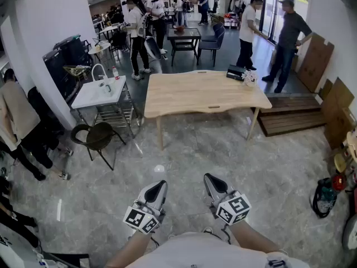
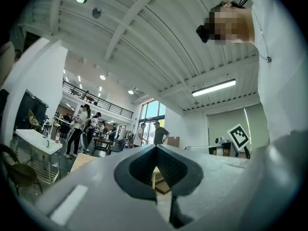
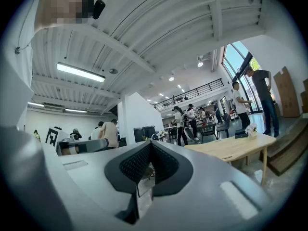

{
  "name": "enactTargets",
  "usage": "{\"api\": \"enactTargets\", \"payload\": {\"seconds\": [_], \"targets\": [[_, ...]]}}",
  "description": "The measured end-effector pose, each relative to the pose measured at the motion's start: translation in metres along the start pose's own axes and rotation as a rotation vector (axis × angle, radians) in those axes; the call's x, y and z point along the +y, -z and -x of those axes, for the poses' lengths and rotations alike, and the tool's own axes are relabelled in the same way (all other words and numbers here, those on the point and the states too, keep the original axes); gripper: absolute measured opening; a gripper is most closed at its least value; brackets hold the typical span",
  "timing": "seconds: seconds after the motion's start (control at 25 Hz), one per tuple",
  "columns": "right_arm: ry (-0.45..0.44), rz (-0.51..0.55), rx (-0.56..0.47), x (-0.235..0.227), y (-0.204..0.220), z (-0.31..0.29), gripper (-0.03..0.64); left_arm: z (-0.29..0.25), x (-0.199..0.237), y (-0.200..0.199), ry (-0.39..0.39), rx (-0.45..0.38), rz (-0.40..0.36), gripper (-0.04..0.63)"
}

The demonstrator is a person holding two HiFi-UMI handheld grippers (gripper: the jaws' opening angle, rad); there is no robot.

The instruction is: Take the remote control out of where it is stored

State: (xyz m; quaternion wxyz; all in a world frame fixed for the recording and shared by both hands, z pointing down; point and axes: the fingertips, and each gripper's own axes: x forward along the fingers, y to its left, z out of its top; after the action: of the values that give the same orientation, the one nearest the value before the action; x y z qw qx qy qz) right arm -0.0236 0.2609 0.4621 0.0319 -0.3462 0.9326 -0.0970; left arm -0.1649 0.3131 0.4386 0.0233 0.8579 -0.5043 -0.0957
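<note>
In the head view the left gripper (image 1: 160, 186) and right gripper (image 1: 211, 179) hang well back from the table (image 1: 195, 91), and I see no remote, though it may be in the dark box (image 1: 235, 72) at the far right corner; the left gripper view shows jaws shut on nothing, and so does the right gripper view, on the nearer side.

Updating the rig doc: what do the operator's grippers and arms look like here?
Both match: the left gripper and right gripper have smooth light-grey shells tapering to a point, with black dimpled pads lining the fingers. Each carries a white cube printed with black square markers. The person wears a white top; forearms are unsleeved.
</note>
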Motion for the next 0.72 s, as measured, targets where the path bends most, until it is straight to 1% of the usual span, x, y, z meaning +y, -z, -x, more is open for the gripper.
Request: {"api": "enactTargets", "payload": {"seconds": [0.4,0.72], "targets": [[0.003,0.024,0.000,0.012,0.004,-0.002,0.028,0.011,0.002,0.001,-0.003,-0.005,0.008,0.000],[0.018,0.023,0.008,0.024,0.009,-0.011,0.028,0.024,0.016,0.000,-0.007,-0.004,0.015,0.000]]}}
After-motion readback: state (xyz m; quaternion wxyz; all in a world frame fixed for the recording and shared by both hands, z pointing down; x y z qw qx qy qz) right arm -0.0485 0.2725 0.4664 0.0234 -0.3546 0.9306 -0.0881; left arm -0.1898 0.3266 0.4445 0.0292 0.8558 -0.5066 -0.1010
